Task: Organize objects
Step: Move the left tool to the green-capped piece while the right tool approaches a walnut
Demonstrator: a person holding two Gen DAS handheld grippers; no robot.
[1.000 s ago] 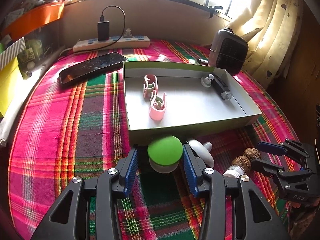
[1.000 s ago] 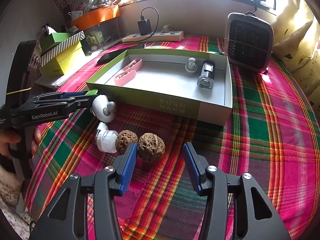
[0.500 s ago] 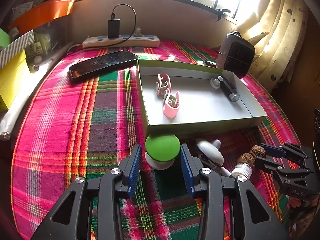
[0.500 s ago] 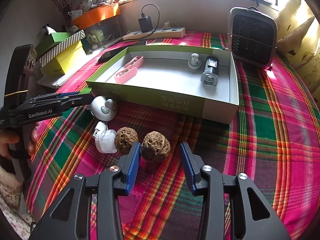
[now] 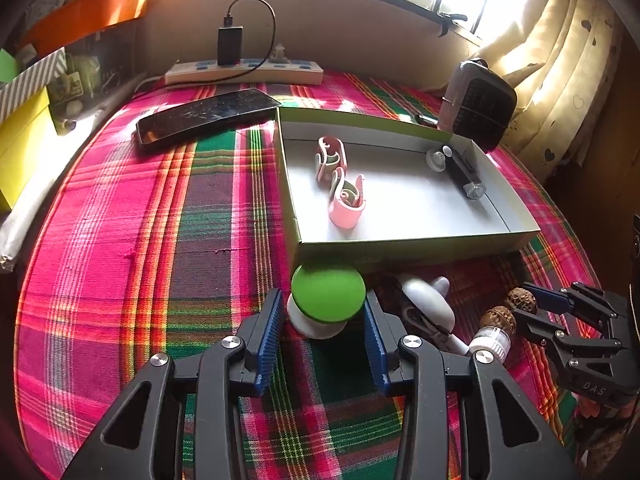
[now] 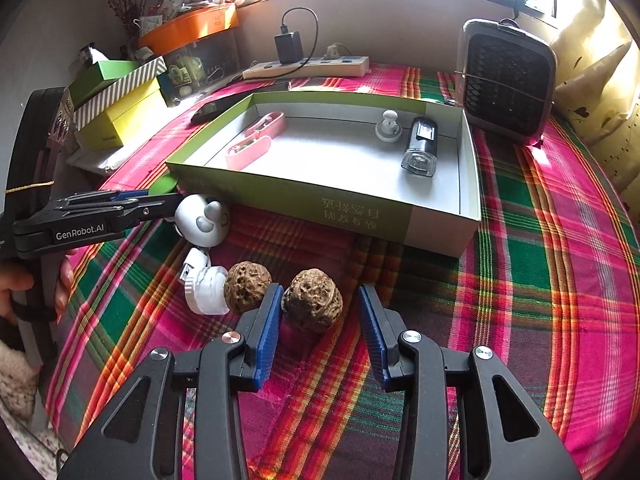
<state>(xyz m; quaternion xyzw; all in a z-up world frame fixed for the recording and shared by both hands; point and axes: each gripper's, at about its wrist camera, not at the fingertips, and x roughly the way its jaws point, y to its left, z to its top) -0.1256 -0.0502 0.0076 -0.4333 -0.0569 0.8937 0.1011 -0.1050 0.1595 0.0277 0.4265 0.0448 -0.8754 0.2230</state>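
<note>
Both hand-held grippers are low over the worktop [image 5: 120,272] and spread, each bracketing a thing without pinching it. Our left hand-held gripper [image 5: 325,322] has the green-capped knob [image 5: 328,294] between its blue pads, which look just shy of its sides; our right hand-held gripper [image 6: 320,318] has the right-hand walnut [image 6: 313,300] against its left pad, with a clear gap to the other. Over the last second we have narrowed both pairs of fingers and pushed forward, so that each object now sits deeper between the pads — the left pair is clearly closer around the knob than a second ago, and the walnut has come from ahead of the tips to between them. That tells us, in our judgement, that two grasps are about to close at once and nothing has yet been lifted. The green box [image 6: 440,236] stands just beyond both objects, already holding two pink clips [image 6: 256,140], a small white knob [image 6: 388,126] and a black device [image 6: 421,146]. A second walnut [image 6: 246,286], a white cap [image 6: 206,290] and a white round toy [image 6: 200,220] lie outside it — so much remains.
</note>
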